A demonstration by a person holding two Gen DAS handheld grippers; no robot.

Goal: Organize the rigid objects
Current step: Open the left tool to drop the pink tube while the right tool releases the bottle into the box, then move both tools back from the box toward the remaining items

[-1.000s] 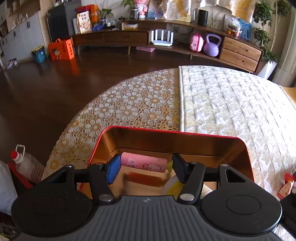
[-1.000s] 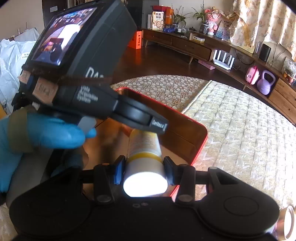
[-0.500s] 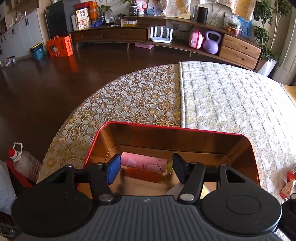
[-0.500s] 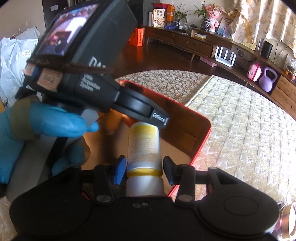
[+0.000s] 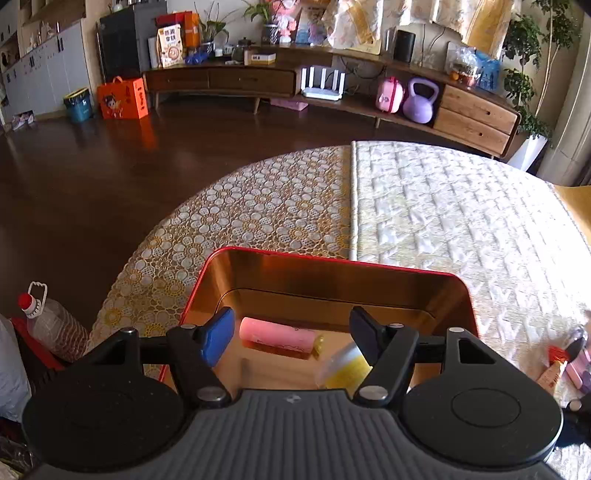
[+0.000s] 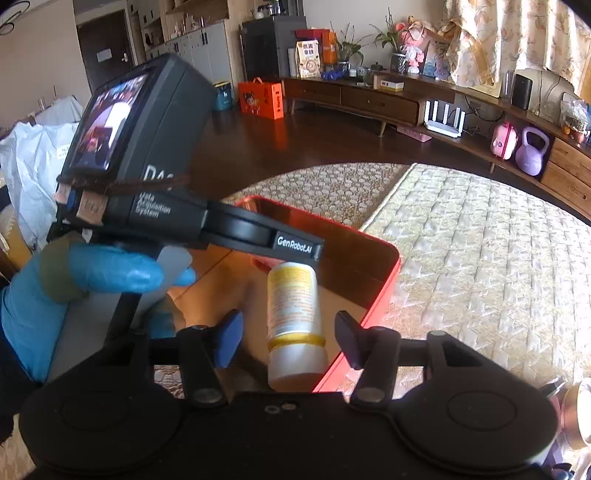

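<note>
Yellow-labelled bottle [image 6: 295, 325] lying in red tin [image 6: 384, 291] on tabletop [image 6: 480, 258], between opening jaws of right hand-held gripper [image 6: 288, 339], pads clear. Pink tube [image 5: 277, 334] beside it. Left hand-held gripper [image 5: 291, 332] over tin, jaws opening, gripping nothing; blue-gloved hand [image 6: 85, 280] holding it.

A home living room: a long wooden sideboard [image 5: 229, 79] with drawers runs along the far wall, carrying potted plants [image 5: 258, 11], a white router [image 5: 322, 83] and a purple kettlebell [image 5: 419, 101]. Patterned curtains [image 6: 517, 37] hang above; dark wooden floor [image 5: 92, 177], lace-covered surface [image 5: 258, 206].
</note>
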